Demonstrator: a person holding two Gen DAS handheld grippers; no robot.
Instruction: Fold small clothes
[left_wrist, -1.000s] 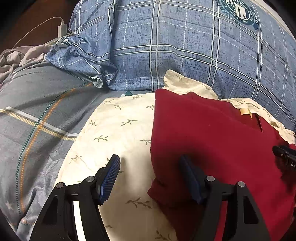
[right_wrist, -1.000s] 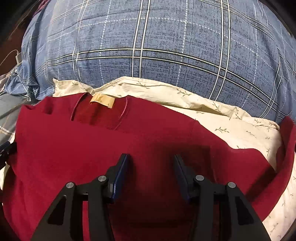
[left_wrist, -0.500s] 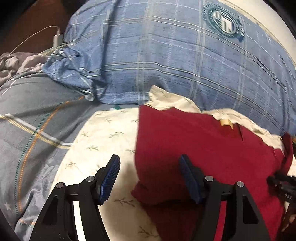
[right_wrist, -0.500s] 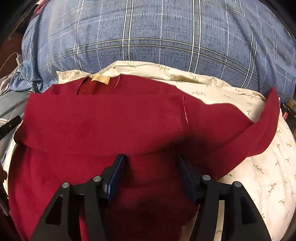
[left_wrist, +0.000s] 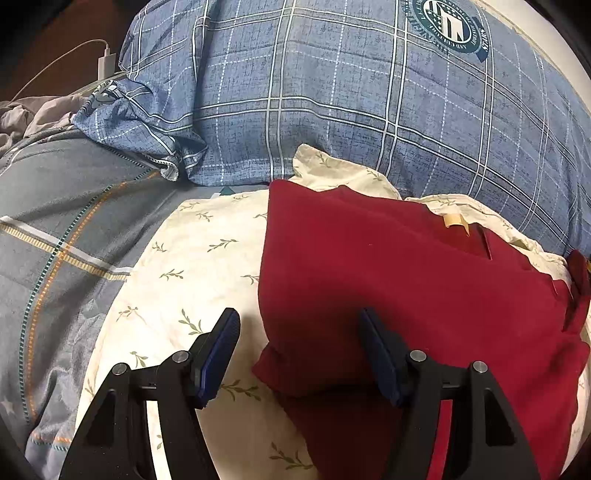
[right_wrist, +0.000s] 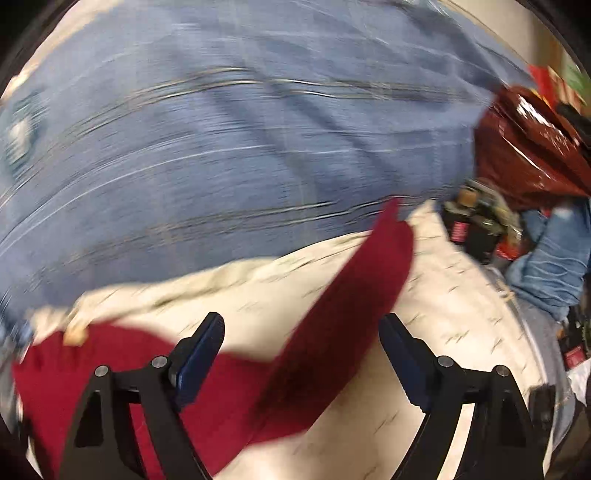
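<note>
Filling the upper frame, a blue plaid pillow (left_wrist: 332, 110) backs the cream leaf-print sheet (left_wrist: 207, 266) where the red garment (left_wrist: 406, 288) lies folded at centre right, the left gripper (left_wrist: 299, 354) spread over its corner, the right gripper (right_wrist: 301, 354) just widened, gripping nothing.

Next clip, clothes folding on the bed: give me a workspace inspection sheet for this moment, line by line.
Surface: cream leaf-print sheet over a grey striped cover.
Job's things: red garment partly folded, one sleeve spread out to the side.
Clutter: red glossy bag, dark items and blue cloth at the bed's edge, blurred.
Grippers: left gripper open over the garment's edge; right gripper open, jaws just opened wider, gripping nothing.
Cables: white charger cable behind the pillow.
Surroundings: blue plaid pillow.
</note>
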